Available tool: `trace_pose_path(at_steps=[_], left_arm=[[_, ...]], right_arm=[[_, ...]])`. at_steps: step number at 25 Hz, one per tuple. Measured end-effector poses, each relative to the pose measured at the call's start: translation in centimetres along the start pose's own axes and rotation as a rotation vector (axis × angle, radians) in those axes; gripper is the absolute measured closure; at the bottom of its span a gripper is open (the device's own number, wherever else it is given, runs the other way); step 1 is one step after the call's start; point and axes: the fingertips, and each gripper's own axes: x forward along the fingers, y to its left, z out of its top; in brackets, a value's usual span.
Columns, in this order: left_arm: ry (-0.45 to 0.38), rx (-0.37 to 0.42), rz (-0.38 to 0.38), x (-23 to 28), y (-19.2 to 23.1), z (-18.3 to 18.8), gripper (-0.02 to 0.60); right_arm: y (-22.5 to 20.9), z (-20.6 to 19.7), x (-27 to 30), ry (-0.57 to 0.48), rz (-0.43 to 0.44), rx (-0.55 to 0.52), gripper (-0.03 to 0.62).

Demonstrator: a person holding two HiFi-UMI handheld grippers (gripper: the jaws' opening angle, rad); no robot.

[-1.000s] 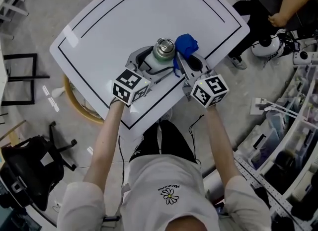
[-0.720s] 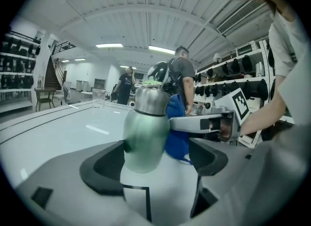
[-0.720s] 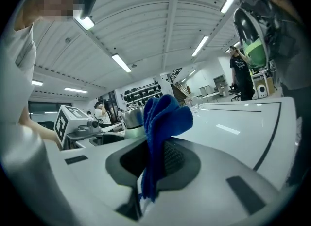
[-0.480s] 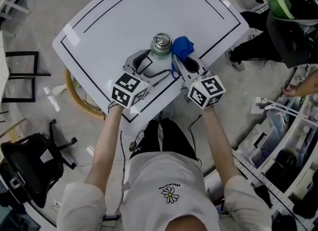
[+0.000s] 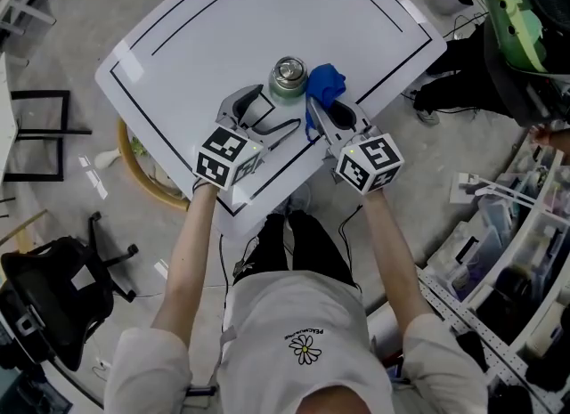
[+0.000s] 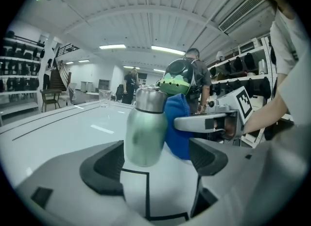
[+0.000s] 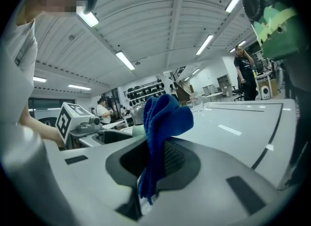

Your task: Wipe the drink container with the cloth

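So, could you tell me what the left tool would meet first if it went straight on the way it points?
The left tool would likely meet the green metal bottle first, upright just ahead of its open jaws.

Both bare arms reach forward, left forearm and right forearm almost parallel. The left gripper sits low, marker cube on top, jaws spread wide. The right gripper is just beside it, angled inward, jaws pinched on a blue cloth that bunches up above them.
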Motion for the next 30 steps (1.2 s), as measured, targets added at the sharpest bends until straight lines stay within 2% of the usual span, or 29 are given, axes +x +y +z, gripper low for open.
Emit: trace_pose_path(at_steps=[5,10,15,21,30], left_arm=[[0.009,0.027,-0.023,1.9,1.7,0.8,0.181],[0.046,0.035,-0.041,2.8,1.1,0.5,0.181],[0.070,0.000,-0.001,2.1,0.5,0.1,0.181],[0.107,-0.033,0.051,0.6,-0.3,-1.0,0.181],[0.116,-0.044,0.042,-0.2,-3.4,-2.3,0.181]], right_arm=[[-0.3,0.0,0.3,-0.004,-0.001,0.003,0.553],[-1.0,0.3,0.8,-0.010,0.000,0.003,0.553],[-1.6,0.7,1.3,-0.001,-0.002,-0.020,0.553],[0.1,0.2,1.2,0.013,0.015,-0.012,0.553],[2.0,-0.5,0.4,0.033,0.054,-0.015,0.553]])
